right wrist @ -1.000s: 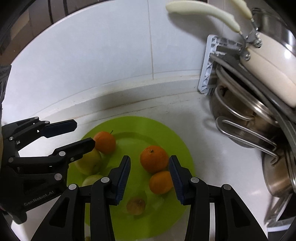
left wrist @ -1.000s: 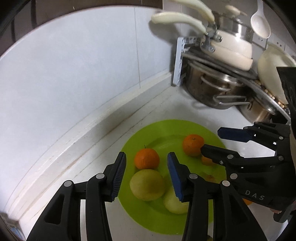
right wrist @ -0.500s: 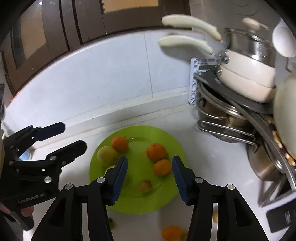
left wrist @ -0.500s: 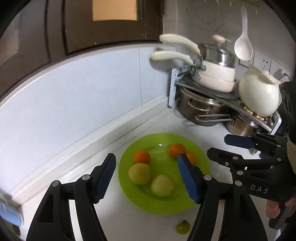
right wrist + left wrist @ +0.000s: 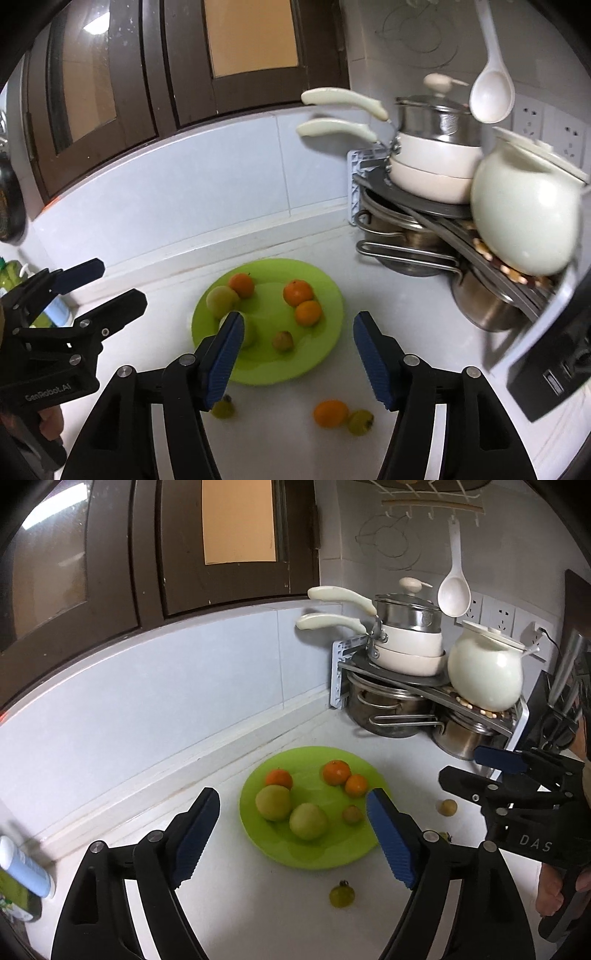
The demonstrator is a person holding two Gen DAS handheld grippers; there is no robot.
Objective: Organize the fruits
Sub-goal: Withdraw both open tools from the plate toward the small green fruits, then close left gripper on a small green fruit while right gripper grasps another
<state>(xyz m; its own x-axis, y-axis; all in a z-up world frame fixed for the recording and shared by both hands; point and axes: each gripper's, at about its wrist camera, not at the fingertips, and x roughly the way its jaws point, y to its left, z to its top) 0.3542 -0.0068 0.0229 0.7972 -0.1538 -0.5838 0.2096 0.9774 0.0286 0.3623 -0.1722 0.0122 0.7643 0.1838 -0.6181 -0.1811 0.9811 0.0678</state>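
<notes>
Both claws, left (image 5: 291,834) & right (image 5: 297,356), just been spreading, nothing between, above green plate (image 5: 332,860) w/ fruit.

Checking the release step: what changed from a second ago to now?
Both grippers have pulled back and up from the green plate, so more counter and loose fruit shows. The left gripper and right gripper have just been opening their jaws, nothing between them. The fruit on the plate, three oranges among it, lies as before; nothing was picked up.
</notes>
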